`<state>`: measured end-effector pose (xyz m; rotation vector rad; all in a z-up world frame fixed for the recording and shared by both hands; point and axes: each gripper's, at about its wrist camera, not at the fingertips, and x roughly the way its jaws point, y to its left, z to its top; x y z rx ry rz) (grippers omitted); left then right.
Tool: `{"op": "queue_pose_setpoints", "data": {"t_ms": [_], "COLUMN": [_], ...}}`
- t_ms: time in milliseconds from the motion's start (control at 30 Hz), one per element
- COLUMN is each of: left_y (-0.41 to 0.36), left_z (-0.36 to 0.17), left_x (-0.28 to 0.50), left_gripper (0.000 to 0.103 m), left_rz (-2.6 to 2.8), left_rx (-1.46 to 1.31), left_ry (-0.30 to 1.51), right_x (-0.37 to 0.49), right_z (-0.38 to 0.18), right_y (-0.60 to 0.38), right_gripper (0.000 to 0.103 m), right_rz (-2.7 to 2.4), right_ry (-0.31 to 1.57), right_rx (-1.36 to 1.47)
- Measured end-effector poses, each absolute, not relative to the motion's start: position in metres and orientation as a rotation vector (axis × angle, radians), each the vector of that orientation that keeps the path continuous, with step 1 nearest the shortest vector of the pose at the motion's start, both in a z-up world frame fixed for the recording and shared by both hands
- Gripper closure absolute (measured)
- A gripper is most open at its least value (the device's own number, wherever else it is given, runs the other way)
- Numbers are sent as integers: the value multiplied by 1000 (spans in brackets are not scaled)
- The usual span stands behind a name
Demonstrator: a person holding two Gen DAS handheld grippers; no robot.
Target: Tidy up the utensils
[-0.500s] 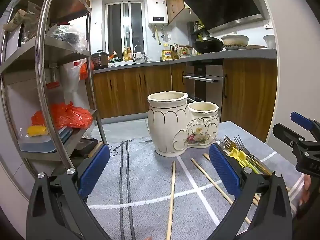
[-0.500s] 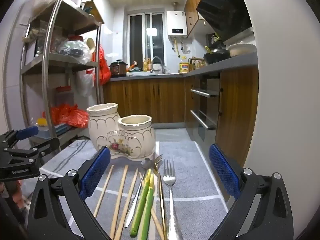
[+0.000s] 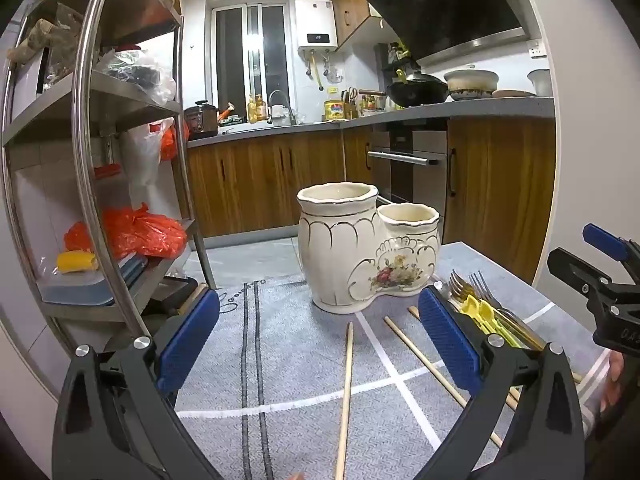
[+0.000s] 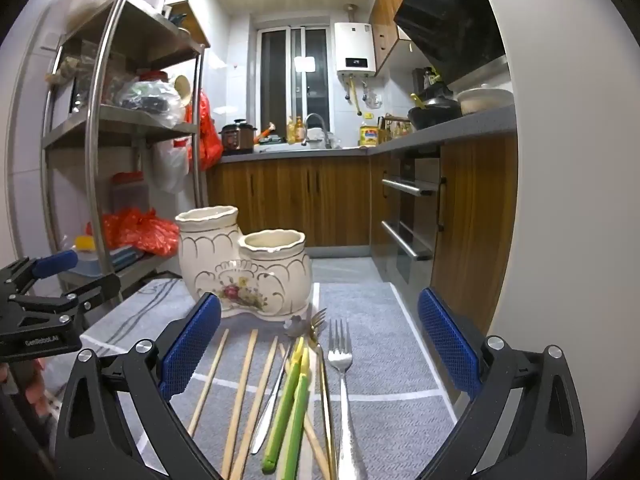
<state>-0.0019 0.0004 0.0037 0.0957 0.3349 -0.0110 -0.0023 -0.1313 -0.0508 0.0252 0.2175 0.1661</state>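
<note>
Grey patterned cloth covers the table, w/ a cream ceramic double-pot holder standing upright at its far middle, tall pot on the left, shorter one on the right, both apparently empty, though the insides are barely visible from this low angle. Nothing is sorted yet, so this looks like the opening step: pick the first piece.

The utensils lie loose on the cloth in front of the holder, handles toward the camera: wooden chopsticks fanned on the left, a pair of green-yellow chopsticks in the middle, a silver fork on the right, a gold fork just beside it, plus what may be a spoon or knife under the pile.

Right gripper hangs over that pile, jaws at full spread, holding nothing. Left gripper is likewise wide apart and empty, w/ one wooden chopstick lying between its fingers on the cloth, untouched.

Next move prob. calls for dropping onto a single utensil, closing across its shaft, then tipping it upright into one pot.
</note>
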Motion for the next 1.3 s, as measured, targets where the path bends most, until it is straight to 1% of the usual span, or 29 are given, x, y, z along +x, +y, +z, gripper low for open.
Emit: {"op": "queue_pose_setpoints", "data": {"t_ms": [1300], "left_y": [3], "left_z": [-1], "left_x": [0], "left_gripper": [5], "left_rz": [-6], "left_rx": [98], "left_ry": [332], "right_x": [0], "right_z": [-53], "right_y": [-128], "right_gripper": [5], "right_rz": [166], "right_ry": [229], "right_rx": [24]}}
